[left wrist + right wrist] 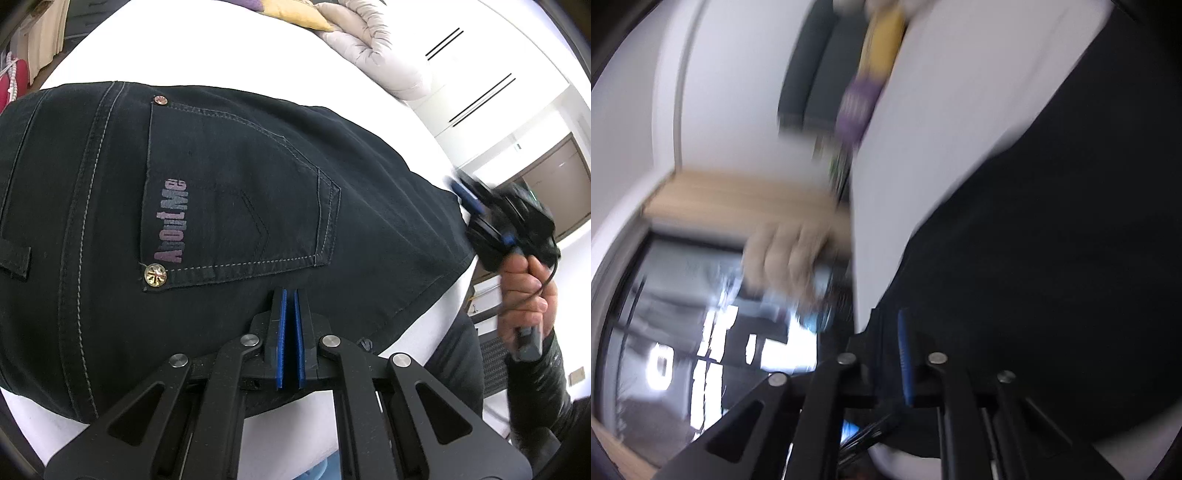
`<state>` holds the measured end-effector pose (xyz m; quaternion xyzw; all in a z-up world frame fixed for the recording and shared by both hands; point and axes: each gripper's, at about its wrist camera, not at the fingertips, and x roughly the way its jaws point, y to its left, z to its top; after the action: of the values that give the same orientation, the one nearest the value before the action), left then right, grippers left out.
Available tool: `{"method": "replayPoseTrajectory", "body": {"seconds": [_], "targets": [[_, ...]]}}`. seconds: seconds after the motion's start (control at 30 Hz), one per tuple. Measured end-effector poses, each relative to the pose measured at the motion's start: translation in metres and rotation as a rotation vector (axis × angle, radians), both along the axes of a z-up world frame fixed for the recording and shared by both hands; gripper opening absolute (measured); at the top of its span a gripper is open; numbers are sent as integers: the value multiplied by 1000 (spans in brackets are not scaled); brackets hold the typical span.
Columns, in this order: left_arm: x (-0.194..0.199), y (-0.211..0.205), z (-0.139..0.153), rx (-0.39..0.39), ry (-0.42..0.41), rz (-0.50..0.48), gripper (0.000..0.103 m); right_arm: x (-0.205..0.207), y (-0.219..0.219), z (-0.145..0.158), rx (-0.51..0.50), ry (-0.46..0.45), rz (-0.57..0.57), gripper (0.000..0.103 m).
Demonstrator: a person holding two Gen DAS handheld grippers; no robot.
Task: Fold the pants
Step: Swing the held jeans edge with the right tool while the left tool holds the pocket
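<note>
Black jeans [221,192] lie folded on a white bed [236,51], back pocket with "AboutMe" print and metal rivets facing up. My left gripper [290,295] hovers just over the jeans' near edge, its blue pads nearly together with nothing between them. My right gripper [469,195] shows blurred at the jeans' right edge, held by a hand. In the right wrist view, heavily motion-blurred, the right gripper [897,325] sits at the edge of the black jeans [1052,240]; one blue pad shows and the jaw state is unclear.
A beige puffy quilt [373,44] and a yellow and purple pillow [295,11] lie at the far side of the bed. White wardrobe doors [491,55] and a doorway stand to the right. A red item [11,85] sits at far left.
</note>
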<state>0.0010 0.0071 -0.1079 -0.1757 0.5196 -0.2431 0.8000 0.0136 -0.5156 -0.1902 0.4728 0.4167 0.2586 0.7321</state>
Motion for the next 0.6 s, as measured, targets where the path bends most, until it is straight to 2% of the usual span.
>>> {"method": "replayPoseTrajectory", "body": {"seconds": [0.07,0.1,0.17,0.2,0.23,0.3,0.4,0.47,0.57,0.6], "targets": [[-2,0,0,0,-1,-4,4,22,39,-17,24,45,71,10],[-1,1,0,-2,0,-7,4,34,51,-32,15,96,94,10],[-2,3,0,-12,2,-10,4,59,43,-53,-50,157,57,9],[-1,6,-2,-23,5,-10,4,64,26,-62,-56,177,16,0],[-1,7,-3,-30,7,-8,4,68,11,-67,-39,182,-26,0],[-1,9,-4,-36,8,-7,4,70,-48,-67,-27,169,-168,0],[3,11,-7,-40,9,-10,4,64,-145,-55,-109,147,-404,0],[4,12,-8,-42,11,-10,4,51,-208,-56,-90,154,-535,0],[6,14,-9,-43,12,-8,4,38,-292,-32,-226,166,-727,0],[6,15,-10,-43,12,-7,4,26,-324,-19,-258,184,-838,0]]}}
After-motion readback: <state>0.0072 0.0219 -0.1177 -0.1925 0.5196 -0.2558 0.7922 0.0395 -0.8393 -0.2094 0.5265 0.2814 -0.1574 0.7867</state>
